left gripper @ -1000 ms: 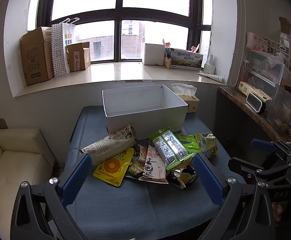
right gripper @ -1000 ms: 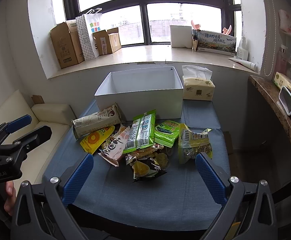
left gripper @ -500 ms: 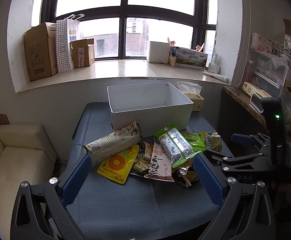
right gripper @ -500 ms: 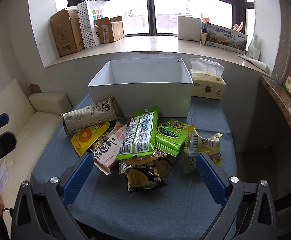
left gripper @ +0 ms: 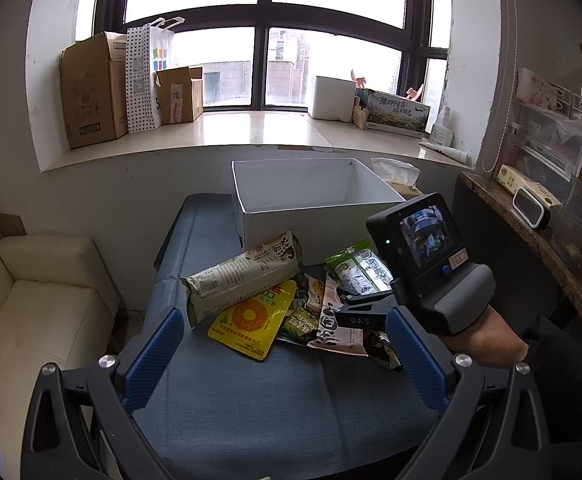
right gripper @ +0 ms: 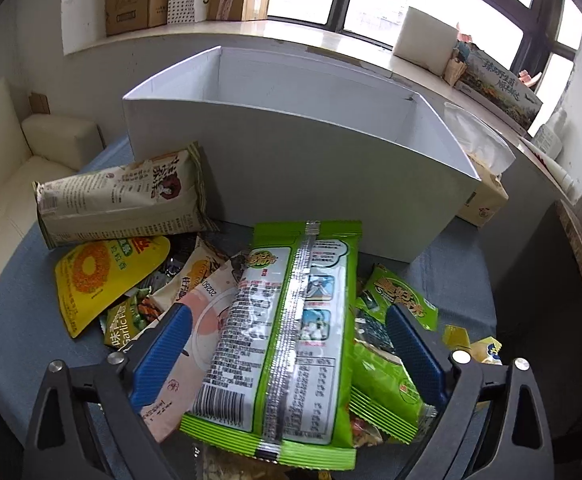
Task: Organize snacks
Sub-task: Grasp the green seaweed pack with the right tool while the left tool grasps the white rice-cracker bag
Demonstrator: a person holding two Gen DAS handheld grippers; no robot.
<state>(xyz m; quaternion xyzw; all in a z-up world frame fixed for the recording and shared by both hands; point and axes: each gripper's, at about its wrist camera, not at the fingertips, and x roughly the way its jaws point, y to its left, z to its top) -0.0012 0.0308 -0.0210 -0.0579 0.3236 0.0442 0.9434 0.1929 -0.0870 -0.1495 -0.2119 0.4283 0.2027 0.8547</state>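
Observation:
A pile of snack packets lies on the blue-covered table (left gripper: pixel 251 392) in front of an empty white box (left gripper: pixel 311 200). My right gripper (right gripper: pixel 291 356) is open, low over the pile, its blue fingers on either side of a long green and white packet (right gripper: pixel 287 332). A beige packet (right gripper: pixel 119 200), a yellow packet (right gripper: pixel 95 280) and a small green packet (right gripper: pixel 399 296) lie around it. My left gripper (left gripper: pixel 287 360) is open and empty, held back above the table's near edge. The right gripper's body (left gripper: pixel 431 268) shows in the left wrist view over the pile.
A tissue box (right gripper: pixel 483 196) stands right of the white box (right gripper: pixel 291 152). Cardboard boxes (left gripper: pixel 91 92) and a dotted paper bag (left gripper: pixel 145 80) stand on the window sill. A cream sofa (left gripper: pixel 35 300) is left of the table; a cluttered shelf (left gripper: pixel 531 208) is on the right.
My right gripper has moved forward and down onto the pile, now straddling the long green packet. My left gripper has shifted a little left and stays back. No packet has moved.

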